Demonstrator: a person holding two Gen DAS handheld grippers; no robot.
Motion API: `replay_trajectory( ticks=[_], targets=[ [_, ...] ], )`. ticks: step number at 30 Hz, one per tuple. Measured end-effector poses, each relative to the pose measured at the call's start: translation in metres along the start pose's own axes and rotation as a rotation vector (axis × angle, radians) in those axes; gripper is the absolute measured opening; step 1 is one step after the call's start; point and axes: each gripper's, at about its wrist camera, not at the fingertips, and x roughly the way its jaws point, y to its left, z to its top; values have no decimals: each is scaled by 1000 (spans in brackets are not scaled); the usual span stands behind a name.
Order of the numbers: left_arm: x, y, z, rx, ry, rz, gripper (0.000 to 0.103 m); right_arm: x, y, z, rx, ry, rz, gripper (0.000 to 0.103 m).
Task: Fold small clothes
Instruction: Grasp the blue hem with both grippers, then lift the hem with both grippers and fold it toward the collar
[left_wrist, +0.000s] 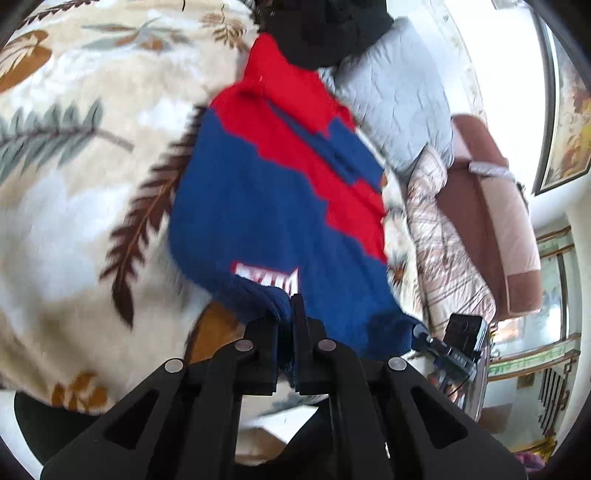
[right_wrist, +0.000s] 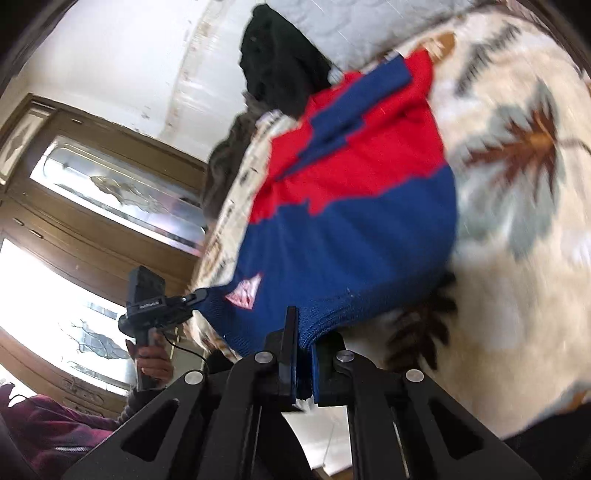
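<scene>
A small knitted sweater (left_wrist: 266, 192), red at the far end and blue at the near end with a white patch, lies on a leaf-patterned blanket (left_wrist: 74, 206). Its near blue hem is lifted off the blanket. My left gripper (left_wrist: 286, 317) is shut on that hem at one corner. In the same view my right gripper (left_wrist: 419, 328) grips the hem's other corner. The right wrist view shows the sweater (right_wrist: 354, 206) again, with my right gripper (right_wrist: 304, 339) shut on the blue hem. The left gripper (right_wrist: 197, 294), held by a hand (right_wrist: 151, 362), pinches the corner beside the patch.
A black garment (left_wrist: 325, 29) lies at the sweater's far end, next to a grey quilted pillow (left_wrist: 395, 92). A brown and pink armchair (left_wrist: 491, 206) stands beyond the blanket's edge. A wooden cabinet with glass panels (right_wrist: 110, 184) is on the left side.
</scene>
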Motion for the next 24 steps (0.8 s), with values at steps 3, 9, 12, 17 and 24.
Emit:
replay_trajectory(
  ticks=[3,9,12,17,24],
  targets=[
    [6,-3,21,-26,-32,-26,3,1,2,21,-14,-49,14,5],
    [16,-5,66,-47,-95,5,3,0,-3,64,-8,-150,3,5],
    [19,-3,89,-64,-126,8,3,1,-10,86,3,-202,-13,5],
    [38,-4,138,-78,-164,26,3,9,-22,121,23,-263,-8,5],
    [68,-22,205,-54,-197,56,3,38,-53,183,95,-339,-31,5]
  ],
)
